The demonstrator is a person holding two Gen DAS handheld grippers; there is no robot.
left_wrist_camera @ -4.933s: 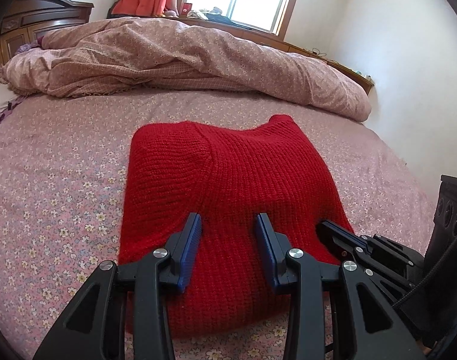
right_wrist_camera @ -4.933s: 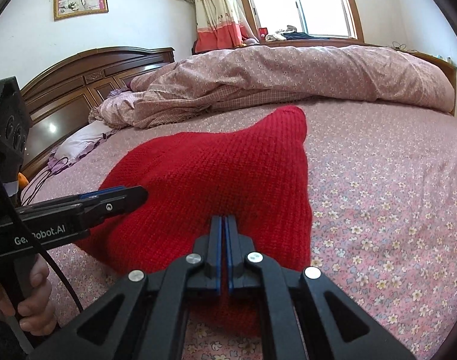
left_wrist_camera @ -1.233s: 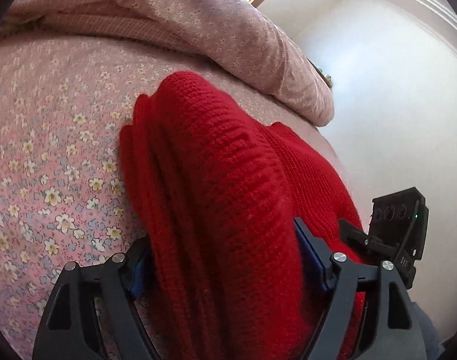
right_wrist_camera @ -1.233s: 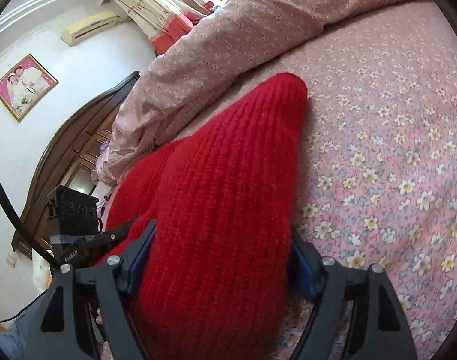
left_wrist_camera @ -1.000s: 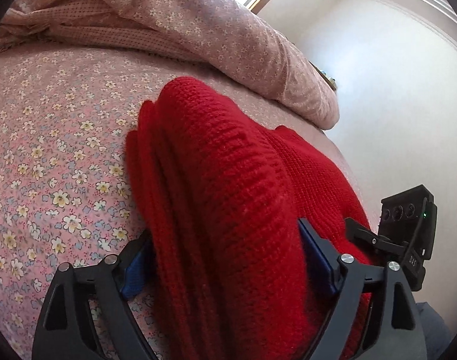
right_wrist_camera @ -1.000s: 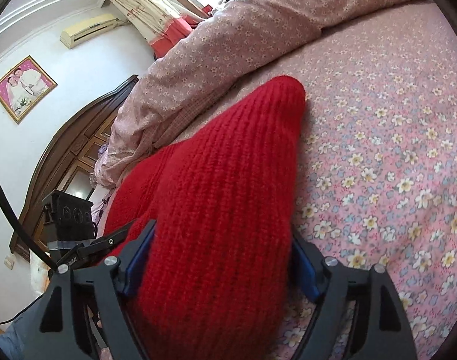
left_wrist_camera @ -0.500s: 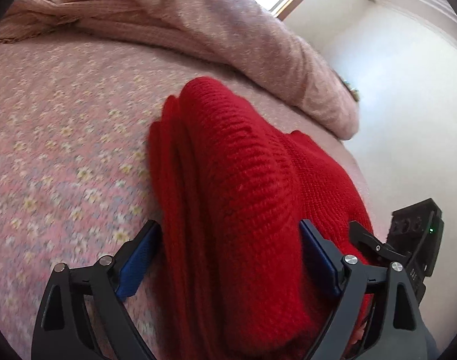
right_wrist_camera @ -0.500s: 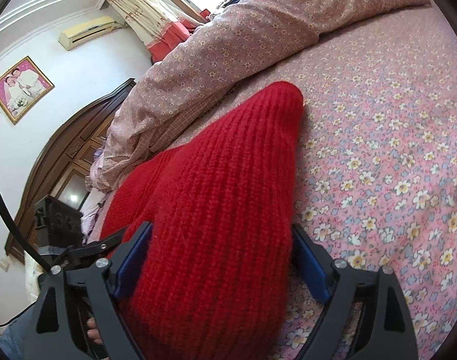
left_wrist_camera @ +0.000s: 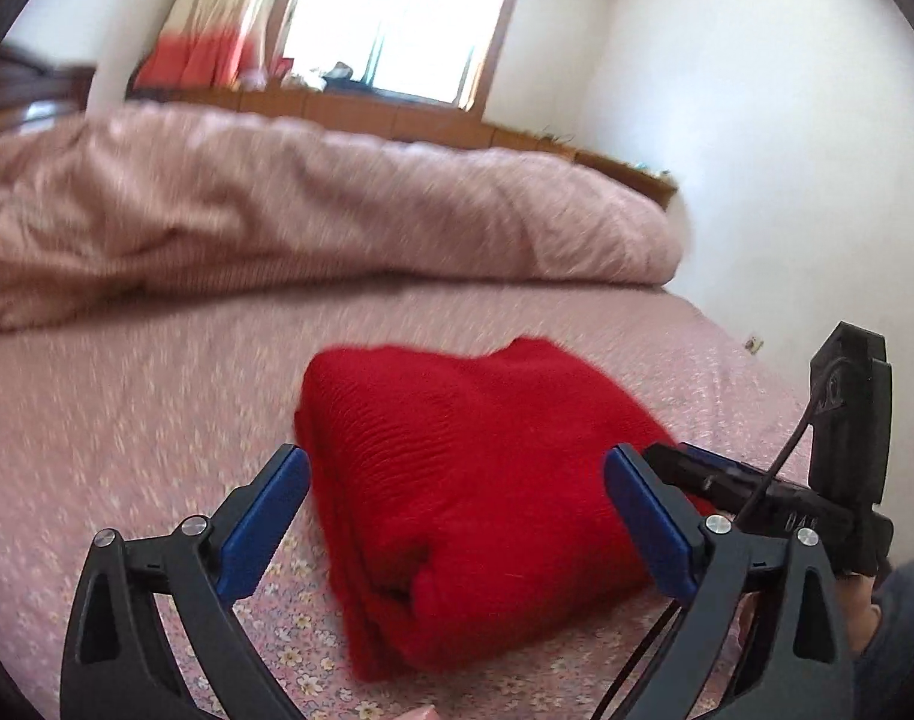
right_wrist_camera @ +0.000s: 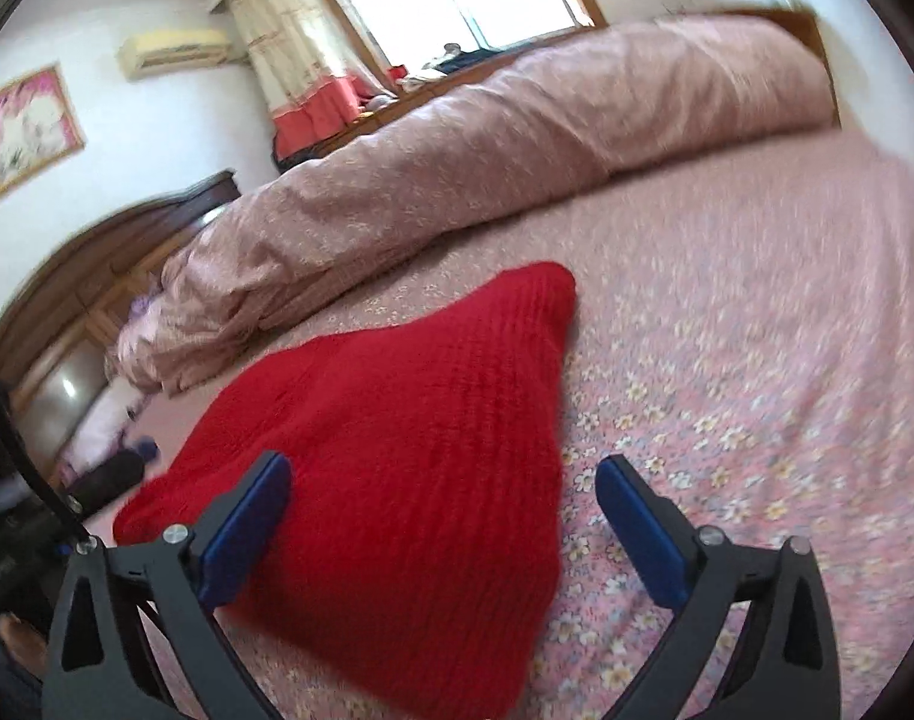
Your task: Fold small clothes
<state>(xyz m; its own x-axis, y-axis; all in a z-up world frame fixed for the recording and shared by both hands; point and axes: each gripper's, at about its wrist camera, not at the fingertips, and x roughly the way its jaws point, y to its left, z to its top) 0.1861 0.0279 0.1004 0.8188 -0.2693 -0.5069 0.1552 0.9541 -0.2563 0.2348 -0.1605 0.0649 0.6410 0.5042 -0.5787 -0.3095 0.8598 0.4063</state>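
Note:
A red knitted sweater [left_wrist_camera: 469, 480] lies folded into a thick bundle on the flowered pink bed sheet [left_wrist_camera: 127, 420]. My left gripper [left_wrist_camera: 457, 474] hangs just above its near edge. Its jaws are opening, and the blue pads stand clear of the wool on both sides. In the right wrist view the same red knitted sweater [right_wrist_camera: 397, 468] fills the middle. My right gripper [right_wrist_camera: 442, 480] is over its near right corner, jaws opening wide and pressing on nothing. The right gripper's black body [left_wrist_camera: 757, 492] shows at the right of the left wrist view.
A rumpled pink duvet [left_wrist_camera: 277, 228] lies along the far side of the bed. A dark wooden headboard [right_wrist_camera: 97, 264] and a pillow are at the left. A window with curtains [left_wrist_camera: 397, 18] is beyond, and a white wall is close on the right.
Both grippers let go of the folded sweater, opened wider and rose back from it. The sweater now rests flat on the sheet. Both views have tipped up toward the room.

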